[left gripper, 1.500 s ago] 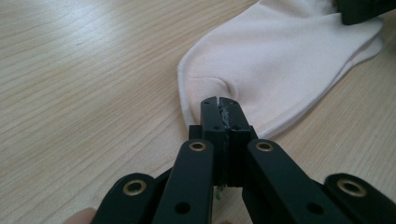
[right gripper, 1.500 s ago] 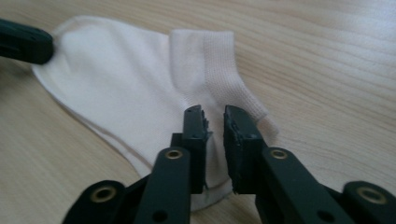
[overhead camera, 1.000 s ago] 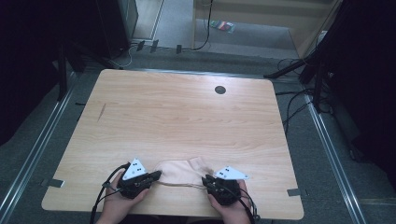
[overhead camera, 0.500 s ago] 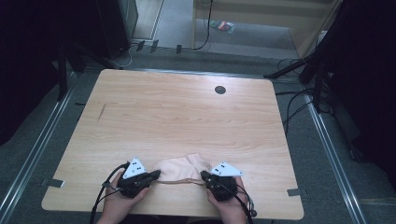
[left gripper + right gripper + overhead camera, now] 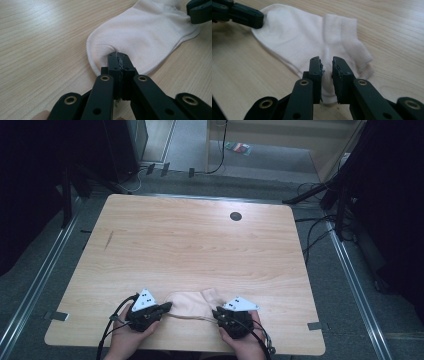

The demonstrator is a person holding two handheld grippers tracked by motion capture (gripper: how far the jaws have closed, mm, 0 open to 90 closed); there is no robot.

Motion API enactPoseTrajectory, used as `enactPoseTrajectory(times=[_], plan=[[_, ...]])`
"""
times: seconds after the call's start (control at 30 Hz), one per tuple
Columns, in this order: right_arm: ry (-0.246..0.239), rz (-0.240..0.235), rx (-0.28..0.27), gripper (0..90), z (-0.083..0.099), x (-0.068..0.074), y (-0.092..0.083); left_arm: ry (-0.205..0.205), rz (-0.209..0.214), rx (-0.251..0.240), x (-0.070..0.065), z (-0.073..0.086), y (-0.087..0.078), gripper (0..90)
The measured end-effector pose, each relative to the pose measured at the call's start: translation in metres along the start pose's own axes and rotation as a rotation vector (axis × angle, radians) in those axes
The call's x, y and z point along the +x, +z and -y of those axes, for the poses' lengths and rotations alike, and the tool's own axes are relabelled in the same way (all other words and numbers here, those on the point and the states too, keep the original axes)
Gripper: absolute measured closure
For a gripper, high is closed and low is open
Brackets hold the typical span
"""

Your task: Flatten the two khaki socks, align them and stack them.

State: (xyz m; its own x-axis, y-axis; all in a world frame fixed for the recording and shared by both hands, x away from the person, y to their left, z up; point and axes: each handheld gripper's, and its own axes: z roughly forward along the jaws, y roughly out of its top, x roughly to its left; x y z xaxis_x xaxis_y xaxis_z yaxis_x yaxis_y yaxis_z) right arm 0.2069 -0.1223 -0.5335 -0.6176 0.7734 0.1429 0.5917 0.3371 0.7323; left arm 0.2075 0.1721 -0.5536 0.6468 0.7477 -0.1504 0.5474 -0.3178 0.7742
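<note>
Your left gripper (image 5: 118,57) is clamped tight on the toe end of the white sock (image 5: 147,32), jaws pressed together with a fold of fabric between them. The sock lies flat on the wooden table (image 5: 200,245), close to the near edge and stretched between your two hands. The risk on this side, as I judge it, is that the pinch takes only a thin bite of cloth at the very tip; a sideways tug could pull it free, or drag the sock toward the edge.

Your right gripper (image 5: 326,64) is the weaker point. Its jaws stand a little apart, straddling the heel end just beside the ribbed cuff (image 5: 355,42), with fabric in the gap but daylight on either side of it. You have not clenched yet. If you lift or pull now, that end probably slips out and the sock swings from the left grip alone. Closing too low could also catch only one layer.

The high view gives you the layout: left gripper (image 5: 150,310), sock (image 5: 192,302), right gripper (image 5: 231,317) in a row near the table's front edge, but the jaws are too small there to judge. The two gripper views settle that, and the right gripper view alone shows the cuff's ribbing.
</note>
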Motion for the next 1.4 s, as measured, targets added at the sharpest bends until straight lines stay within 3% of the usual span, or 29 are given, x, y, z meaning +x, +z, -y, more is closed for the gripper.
enactPoseTrajectory(times=[0.13, 0.4, 0.53, 0.67, 0.9, 0.97, 1.03, 1.17, 1.23, 1.33, 1.4], plan=[[0.003, 0.015, -0.01, 89.7, -0.001, 0.0, 0.003, 0.0, 0.002, -0.001, 0.0, 0.0, 0.0, 90.0], [-0.003, 0.004, -0.06, 90.0, -0.009, 0.006, -0.007, -0.001, 0.003, 0.0, 0.001, 0.0, 0.0, 90.0], [-0.013, -0.002, -0.061, 90.0, -0.01, 0.01, -0.013, -0.001, 0.004, 0.001, 0.001, 0.0, 0.0, 90.0], [-0.038, 0.017, -0.011, 90.0, -0.004, 0.011, -0.014, -0.002, 0.005, 0.001, 0.001, 0.0, 0.0, 90.0], [-0.022, -0.024, 0.095, 89.3, 0.003, 0.007, -0.004, -0.003, 0.008, 0.002, 0.001, 0.0, 0.0, 90.0], [-0.006, -0.046, 0.11, 82.4, 0.005, 0.004, 0.0, -0.009, 0.012, 0.0, 0.001, 0.0, 0.0, 90.0], [0.016, -0.056, 0.08, 73.8, 0.004, 0.001, -0.002, -0.01, 0.015, 0.001, 0.002, 0.0, 0.0, 89.8], [0.073, -0.074, -0.056, 75.6, -0.001, -0.005, -0.015, -0.008, 0.012, 0.003, 0.002, 0.0, 0.0, 89.5], [0.056, -0.054, -0.052, 76.8, -0.001, -0.002, -0.011, -0.008, 0.012, 0.003, 0.002, -0.001, 0.001, 89.7], [0.011, 0.001, 0.032, 78.3, 0.004, 0.002, 0.006, -0.004, 0.002, 0.002, 0.001, 0.0, 0.001, 90.0], [0.027, 0.008, 0.029, 81.5, 0.005, 0.001, 0.009, -0.006, 0.001, 0.003, 0.001, 0.0, 0.001, 90.0]])
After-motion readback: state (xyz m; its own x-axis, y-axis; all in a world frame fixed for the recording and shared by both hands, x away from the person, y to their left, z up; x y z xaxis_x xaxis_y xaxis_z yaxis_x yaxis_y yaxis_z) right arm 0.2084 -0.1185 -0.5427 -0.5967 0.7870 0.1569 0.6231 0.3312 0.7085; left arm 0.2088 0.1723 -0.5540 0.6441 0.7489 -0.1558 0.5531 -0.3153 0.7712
